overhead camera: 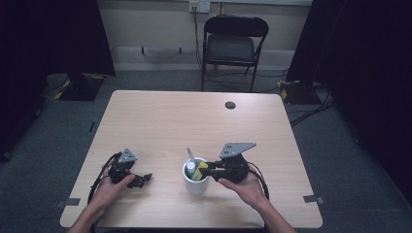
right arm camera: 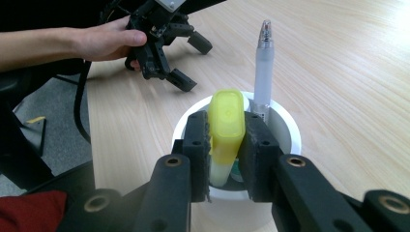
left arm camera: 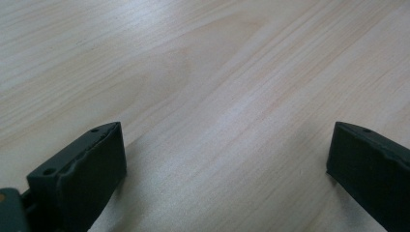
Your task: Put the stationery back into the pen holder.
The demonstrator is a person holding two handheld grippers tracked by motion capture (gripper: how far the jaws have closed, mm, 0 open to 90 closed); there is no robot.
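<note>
My right hand-held gripper [right arm camera: 226, 145] is clamped on a yellow highlighter [right arm camera: 226, 126], its jaws pressing the cap from both sides. The highlighter stands nearly upright with its lower end inside the white cup [right arm camera: 285, 126], which sits on the surface [overhead camera: 160, 121] near my edge. A clear pen [right arm camera: 264, 72] stands in the same cup, just behind the highlighter and close to it. My left hand-held gripper [overhead camera: 142, 180] rests on the surface well to the left of the cup, jaws spread wide with nothing between them.

From this moment alone I cannot tell whether the highlighter is going in or coming out. If it is going in, I judge the next move to be a simple release once its base sits on the bottom, then a straight lift clear of the rim. If it is coming out, I need a vertical pull, keeping off the pen so the cup does not tip
</note>
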